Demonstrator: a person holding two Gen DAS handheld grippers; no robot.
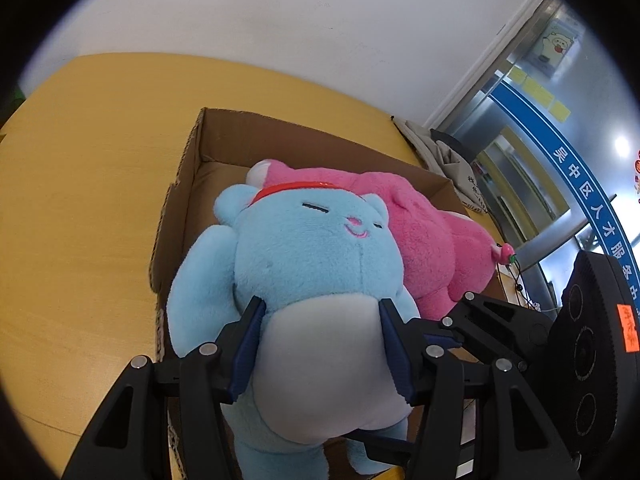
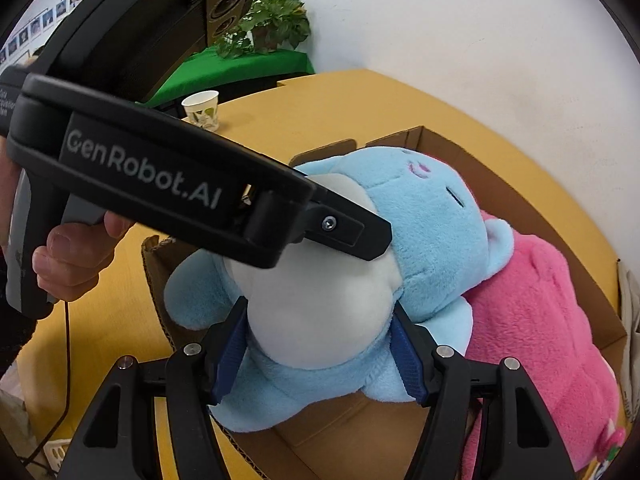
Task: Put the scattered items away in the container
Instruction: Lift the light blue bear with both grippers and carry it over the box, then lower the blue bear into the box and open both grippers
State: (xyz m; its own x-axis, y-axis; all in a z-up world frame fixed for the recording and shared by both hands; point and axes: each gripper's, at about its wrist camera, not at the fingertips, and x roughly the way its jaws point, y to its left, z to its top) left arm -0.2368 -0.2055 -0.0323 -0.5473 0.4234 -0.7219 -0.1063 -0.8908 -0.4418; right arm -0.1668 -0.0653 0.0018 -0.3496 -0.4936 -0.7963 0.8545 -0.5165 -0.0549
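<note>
**Over the box, two grippers hold the blue bear**

On the yellow bench (image 1: 80,200) sits a cardboard box (image 1: 224,140). The left hand-held gripper (image 1: 320,344) squeezes the blue bear (image 1: 312,256) by its white belly. The right hand-held gripper (image 2: 320,348) squeezes it too. Beside the bear, a pink plush toy (image 1: 424,236) lies inside the box.

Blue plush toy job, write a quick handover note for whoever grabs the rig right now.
Left gripper: closed on the blue plush toy, gripping its white belly.
Right gripper: closed on the same belly from another angle.
The blue plush toy is over the cardboard box, leaning on the pink plush toy, which already lies inside.
Done: pink toy boxed.
Left: probably lower the blue toy in and open both grippers. Whether other items remain outside is not visible.
</note>
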